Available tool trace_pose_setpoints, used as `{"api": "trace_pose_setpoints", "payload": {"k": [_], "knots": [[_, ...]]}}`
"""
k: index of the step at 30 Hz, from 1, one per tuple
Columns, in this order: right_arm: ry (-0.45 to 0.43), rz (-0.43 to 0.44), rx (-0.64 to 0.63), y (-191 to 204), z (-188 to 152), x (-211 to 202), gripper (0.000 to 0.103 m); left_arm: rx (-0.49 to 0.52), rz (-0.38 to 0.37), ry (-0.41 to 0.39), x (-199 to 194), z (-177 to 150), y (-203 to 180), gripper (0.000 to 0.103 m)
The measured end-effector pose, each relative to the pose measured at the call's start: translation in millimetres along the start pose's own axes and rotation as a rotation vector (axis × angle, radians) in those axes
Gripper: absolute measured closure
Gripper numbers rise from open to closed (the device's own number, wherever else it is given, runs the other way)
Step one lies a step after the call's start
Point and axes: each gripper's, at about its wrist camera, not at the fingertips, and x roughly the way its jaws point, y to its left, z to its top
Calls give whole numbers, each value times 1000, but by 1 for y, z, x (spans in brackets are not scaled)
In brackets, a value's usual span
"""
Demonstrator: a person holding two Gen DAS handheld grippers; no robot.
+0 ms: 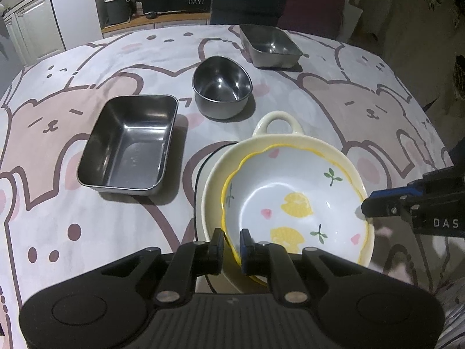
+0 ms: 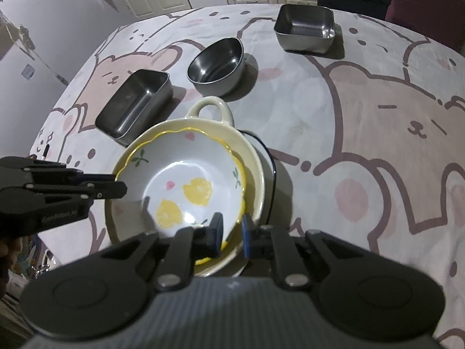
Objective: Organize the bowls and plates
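Note:
A white lemon-patterned bowl (image 1: 293, 200) with a wavy yellow rim sits inside a cream handled bowl (image 1: 279, 128), which rests on a white plate with a dark rim (image 1: 203, 171). My left gripper (image 1: 231, 242) is closed on the near rim of the lemon bowl. My right gripper (image 2: 231, 232) is closed on the opposite rim of the same bowl (image 2: 186, 180); it shows at the right edge of the left wrist view (image 1: 377, 203). The cream bowl (image 2: 209, 110) and plate (image 2: 270, 163) lie beneath in the right wrist view.
A steel rectangular tray (image 1: 130, 145), a round steel bowl (image 1: 221, 87) and a second steel tray (image 1: 270, 46) stand on the bear-print tablecloth (image 1: 72, 218) beyond the stack. They also show in the right wrist view: tray (image 2: 133, 101), bowl (image 2: 218, 64), far tray (image 2: 305, 27).

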Motion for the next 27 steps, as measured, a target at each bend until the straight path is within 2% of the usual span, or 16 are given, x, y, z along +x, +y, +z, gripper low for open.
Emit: {"api": "trace_pose_setpoints", "payload": {"k": [2,7,11,12,16,17,18,22,24,27], "knots": [[0,1,-4,-1,-1,-1,86,-3,-6,-14,-5,0,0,87],[-11,6,-6,-2,-2,-5,84,-11,-25,-37,-14,-1,-2,71],[-30,10,-13,-2,-5,-12,81,-14,-37,-57,-20,-4,-6,42],[-35,8,-14,-1,-6,-14,75,-12,-40,-66,-22,-5,-8,35],[-63,-1,-33,1,-11,-24,49,-22,-36,-102,-31,-8,-7,18],[-69,-4,-40,1,-12,-26,44,-29,-34,-112,-34,-9,-6,11],[-78,-6,-47,2,-13,-29,34,-39,-34,-127,-36,-10,-4,5],[-138,-31,-91,5,-16,-40,9,-93,-32,-187,-46,-14,5,0],[-156,-25,-99,4,-14,-43,0,-127,-34,-214,-49,-17,11,0],[-183,-41,-140,8,-8,-43,0,-184,-43,-251,-52,-20,20,0]]}}
